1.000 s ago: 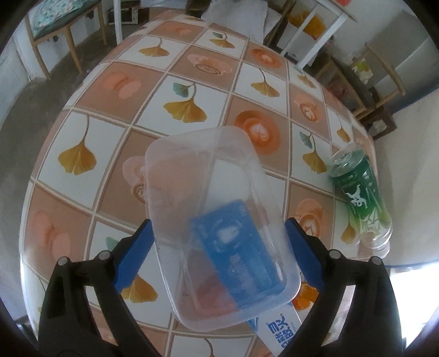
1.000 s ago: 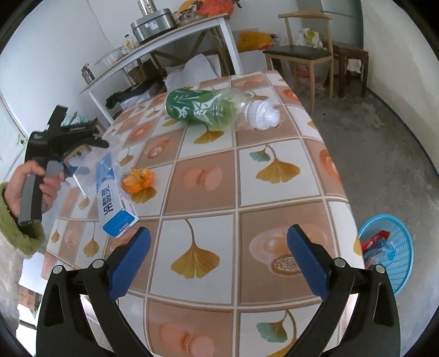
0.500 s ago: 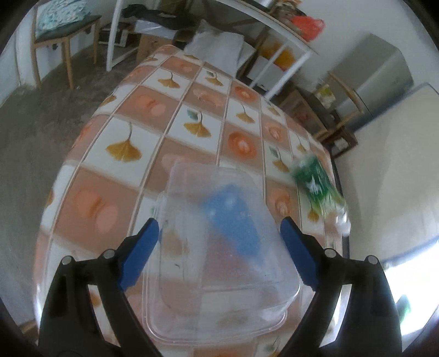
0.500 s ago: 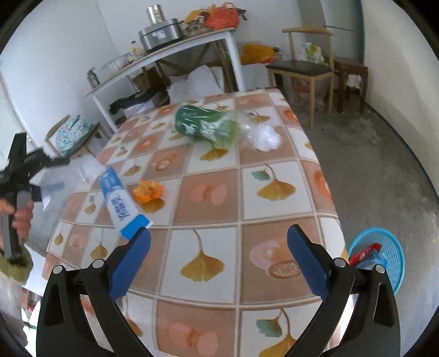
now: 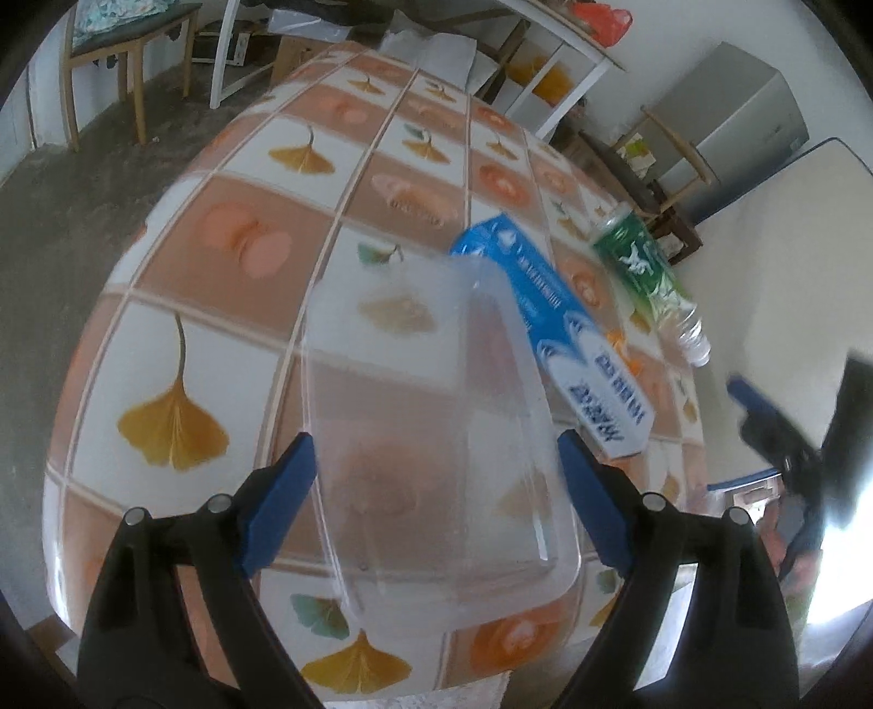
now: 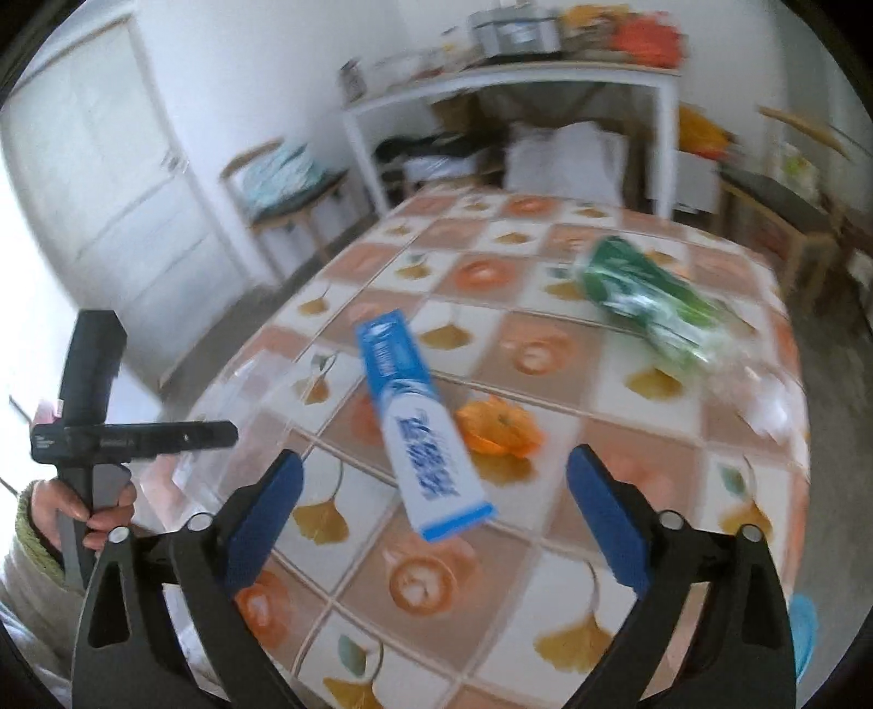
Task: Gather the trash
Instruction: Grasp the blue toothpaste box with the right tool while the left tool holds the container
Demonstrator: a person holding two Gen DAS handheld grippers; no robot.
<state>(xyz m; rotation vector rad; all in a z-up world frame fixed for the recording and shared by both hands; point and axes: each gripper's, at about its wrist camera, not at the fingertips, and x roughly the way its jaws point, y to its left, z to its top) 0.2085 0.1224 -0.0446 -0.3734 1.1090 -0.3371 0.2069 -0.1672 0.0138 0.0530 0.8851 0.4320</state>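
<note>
My left gripper (image 5: pixel 436 452) is shut on a clear plastic container (image 5: pixel 431 382), which hangs over the tiled table (image 5: pixel 180 272). Up and to the right of it lies a blue-and-white toothpaste box (image 5: pixel 556 322), with a green bottle (image 5: pixel 638 267) on its side farther right. My right gripper (image 6: pixel 436 461) hovers over the toothpaste box (image 6: pixel 420 431) with its jaws closing; nothing is pressed between them. An orange peel (image 6: pixel 499 431) lies just right of the box, and the green bottle (image 6: pixel 644 294) is blurred behind it.
A hand (image 6: pixel 103 507) grips the left tool at the table's left edge. A blue basket (image 6: pixel 802 627) sits on the floor at the right. Wooden chairs (image 5: pixel 114 49) and a white shelf table (image 6: pixel 518 82) stand around the table.
The left gripper carried the container back off the toothpaste box, which now shows beside it. The right gripper swung left and rolled, bringing the box between its fingers in view.
</note>
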